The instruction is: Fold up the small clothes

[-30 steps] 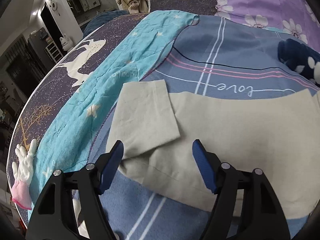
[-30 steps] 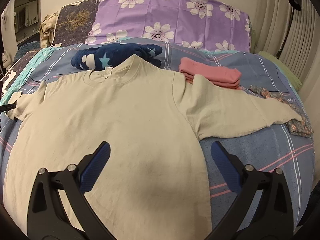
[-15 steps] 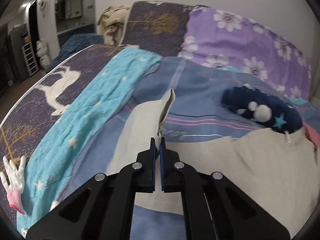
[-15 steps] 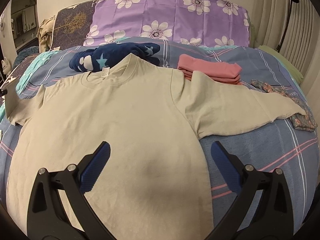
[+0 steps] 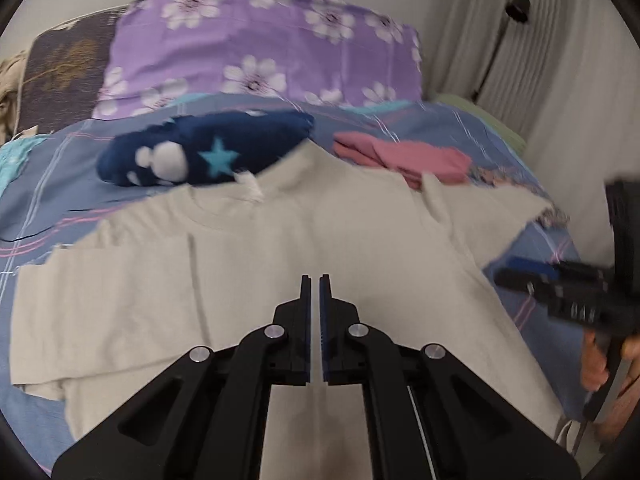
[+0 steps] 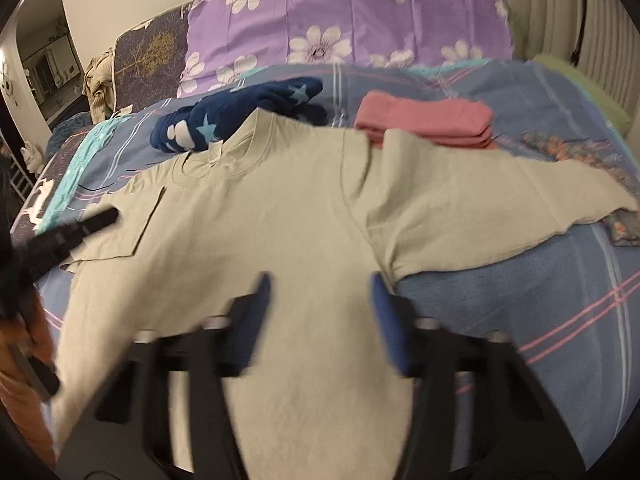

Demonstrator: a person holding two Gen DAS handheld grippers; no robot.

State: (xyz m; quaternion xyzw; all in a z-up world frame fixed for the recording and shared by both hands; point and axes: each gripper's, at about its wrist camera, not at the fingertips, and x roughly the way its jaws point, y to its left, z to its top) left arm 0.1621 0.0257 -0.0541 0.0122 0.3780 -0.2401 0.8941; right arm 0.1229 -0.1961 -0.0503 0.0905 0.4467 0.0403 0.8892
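At the lower centre of the left wrist view, your left gripper [image 5: 314, 280] hangs over the chest of the beige T-shirt [image 5: 340, 240], its jaws nearly together with a thin gap and no cloth between them; half a second ago it pinched the sleeve edge upright. That sleeve [image 6: 120, 224] now lies folded flat across the shirt at mid-left of the right wrist view, where it earlier stuck out sideways. Your right gripper [image 6: 320, 300], blurred at the lower centre, stays spread wide over the shirt's body near the armpit, holding nothing. The other sleeve [image 6: 500, 208] stretches unfolded toward the right edge.

The shirt lies on a blue striped bedspread [image 6: 540, 300]. A purple flowered pillow [image 6: 360, 12] fills the upper centre; pleated curtains [image 5: 540, 60] hang at upper right. A navy star-print garment [image 6: 240, 116] touches the collar above it, a folded pink stack [image 6: 428, 120] lies under the right shoulder, and a patterned cloth [image 6: 592, 156] sits by the unfolded cuff.
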